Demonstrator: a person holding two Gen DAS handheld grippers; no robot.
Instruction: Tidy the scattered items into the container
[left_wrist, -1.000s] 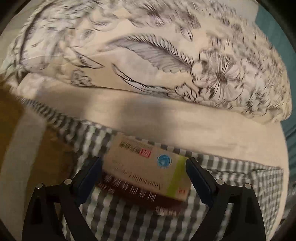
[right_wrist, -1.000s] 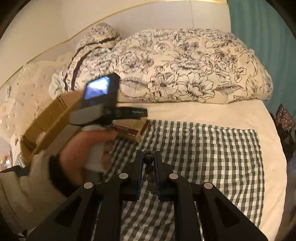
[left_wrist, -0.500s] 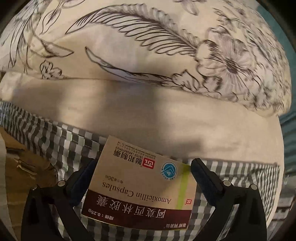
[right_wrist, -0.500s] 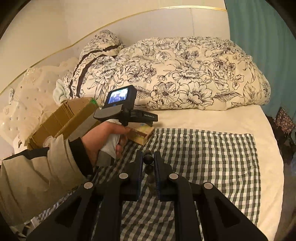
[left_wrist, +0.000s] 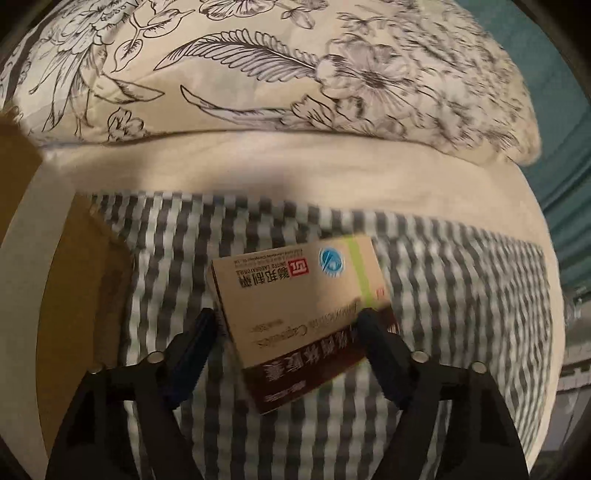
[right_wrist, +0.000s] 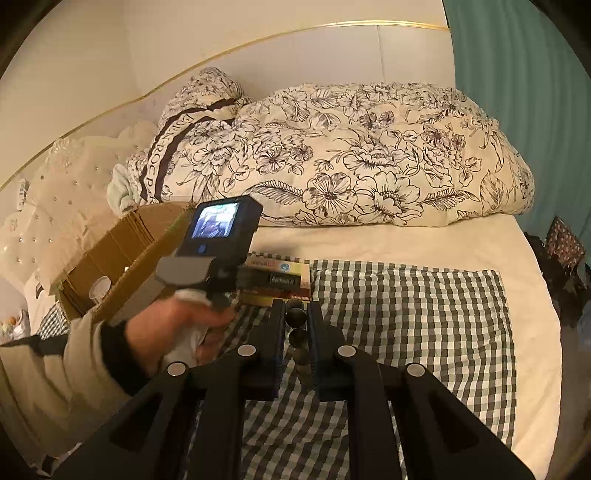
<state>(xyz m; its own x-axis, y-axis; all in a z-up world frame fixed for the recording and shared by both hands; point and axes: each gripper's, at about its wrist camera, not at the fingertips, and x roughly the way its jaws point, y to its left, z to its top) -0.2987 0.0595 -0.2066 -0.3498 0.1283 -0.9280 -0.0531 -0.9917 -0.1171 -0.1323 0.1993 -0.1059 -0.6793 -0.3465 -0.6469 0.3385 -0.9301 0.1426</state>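
My left gripper (left_wrist: 286, 325) is shut on a tan and dark red amoxicillin capsule box (left_wrist: 295, 291), held tilted above the checked cloth (left_wrist: 461, 295). The right wrist view shows that box (right_wrist: 280, 273) in the left gripper beside the open cardboard box (right_wrist: 122, 254). A corner of the cardboard box (left_wrist: 92, 277) lies at the left of the left wrist view. My right gripper (right_wrist: 297, 317) is shut on a string of dark round beads (right_wrist: 296, 315), held over the checked cloth (right_wrist: 406, 314).
A flowered duvet (right_wrist: 351, 158) is bunched along the far side of the bed. The cream sheet (right_wrist: 406, 243) surrounds the cloth. A white cup (right_wrist: 99, 286) sits inside the cardboard box. A teal curtain (right_wrist: 517, 55) hangs at the right.
The left gripper has closed on the capsule box and lifted it off the cloth, tilting it. The right gripper has stayed shut on the beads, almost still.
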